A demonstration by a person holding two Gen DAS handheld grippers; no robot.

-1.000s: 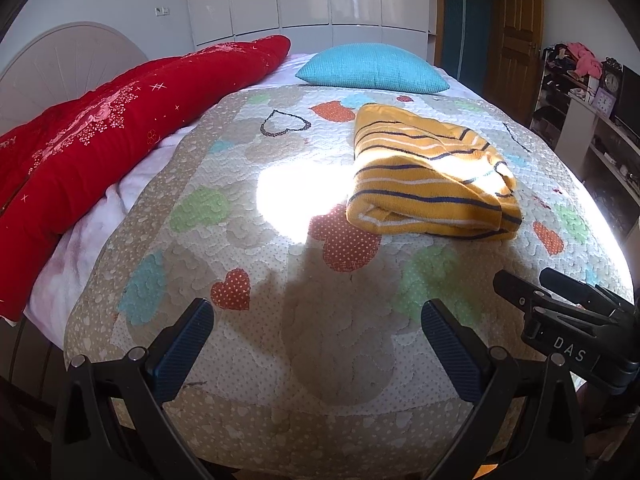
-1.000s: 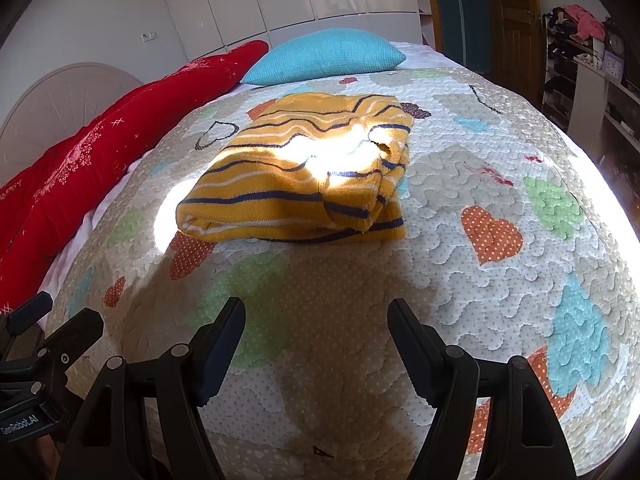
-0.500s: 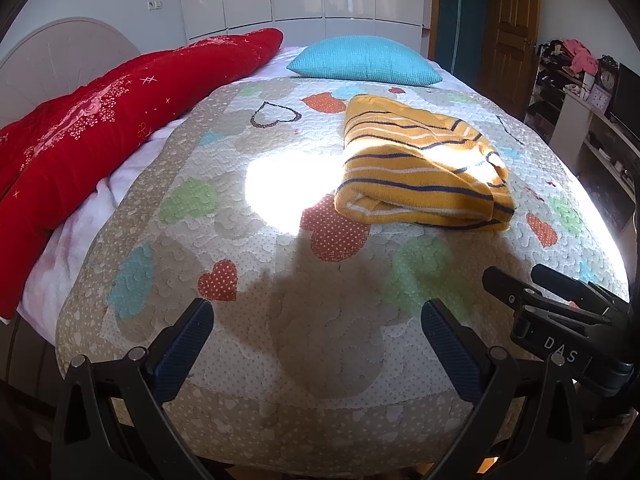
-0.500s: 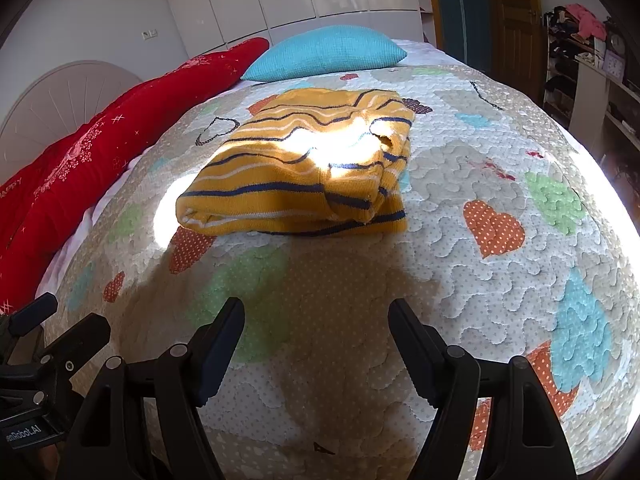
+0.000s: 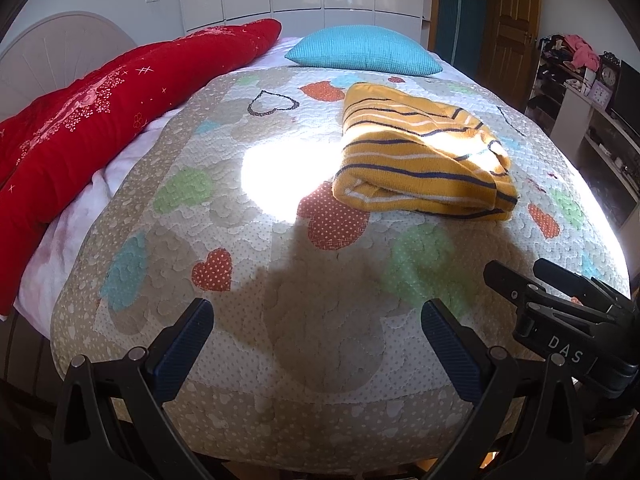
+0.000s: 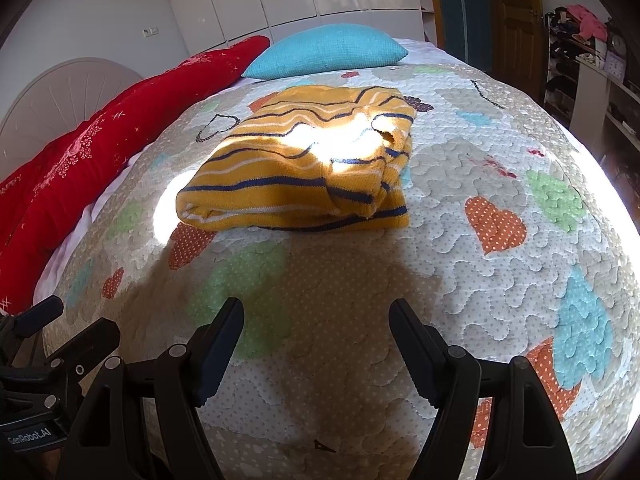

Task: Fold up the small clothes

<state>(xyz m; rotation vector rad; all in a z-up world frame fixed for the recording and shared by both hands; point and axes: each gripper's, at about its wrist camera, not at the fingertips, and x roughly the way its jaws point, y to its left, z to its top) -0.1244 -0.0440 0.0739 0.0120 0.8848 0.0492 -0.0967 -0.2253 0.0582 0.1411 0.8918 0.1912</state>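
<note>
A yellow sweater with dark and white stripes (image 5: 420, 156) lies folded into a thick rectangle on the heart-patterned quilt (image 5: 256, 208); it also shows in the right wrist view (image 6: 308, 168). My left gripper (image 5: 316, 332) is open and empty, held near the bed's front edge, well short of the sweater. My right gripper (image 6: 316, 332) is open and empty, also back at the front edge. The right gripper's fingers appear at the right of the left wrist view (image 5: 560, 296). The left gripper appears at the lower left of the right wrist view (image 6: 48, 344).
A red blanket (image 5: 92, 120) lies along the bed's left side over a white sheet. A turquoise pillow (image 5: 364, 50) sits at the far end. Shelves with clutter (image 5: 592, 92) stand to the right, a wooden door (image 5: 508, 24) behind.
Both grippers have drawn back from the sweater toward the bed's front edge and risen slightly. The folded sweater has not moved. Both stay open.
</note>
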